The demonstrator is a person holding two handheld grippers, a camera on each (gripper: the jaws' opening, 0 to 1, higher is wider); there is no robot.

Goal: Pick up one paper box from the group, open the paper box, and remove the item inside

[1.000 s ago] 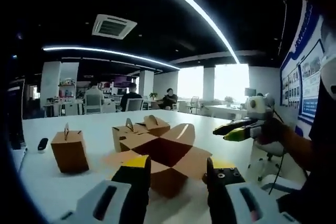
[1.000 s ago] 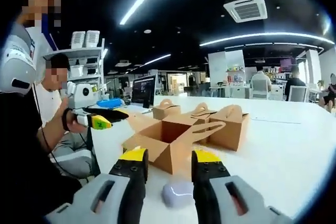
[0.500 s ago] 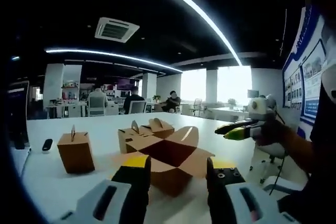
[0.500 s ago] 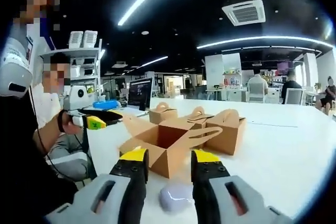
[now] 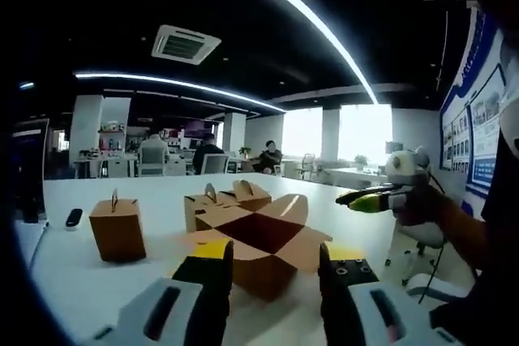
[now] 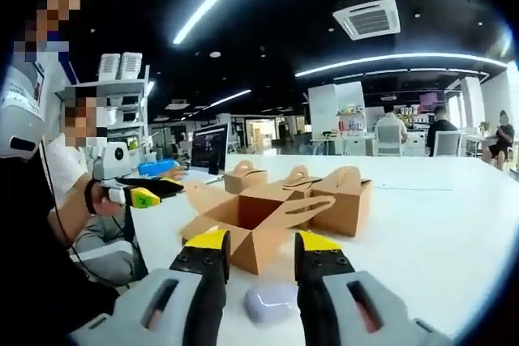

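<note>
Currently the open box (image 5: 258,247) sits on the white table (image 5: 73,281), flaps (image 6: 212,200) spread outward and its cavity facing up; it lies directly ahead of both grippers, slightly beyond their tips. A pale rounded item (image 6: 270,303) rests on the table in the right gripper view, between the jaws of the right gripper (image 6: 259,247) and on the near side of the box, apart from its wall; it is judged to be the removed content, so the task appears near its end. The right gripper is parted to a moderate width and holds nothing; the item lies low between the jaws, not touched by them. The left gripper (image 5: 272,255) is likewise parted and empty, with the box corner framed between its jaws. Of the two, the right gripper is nearer the item. In the right gripper view the box's long axis runs from lower left to upper right. Three closed boxes with handles stand behind and beside the open one: one alone (image 5: 118,227) well to the left in the left gripper view, two (image 5: 220,202) close behind the open box. The cavity floor is in shadow, so whether anything remains inside cannot be told. The item's lower edge is cut off by the jaws, and its exact kind is hard to make out.
</note>
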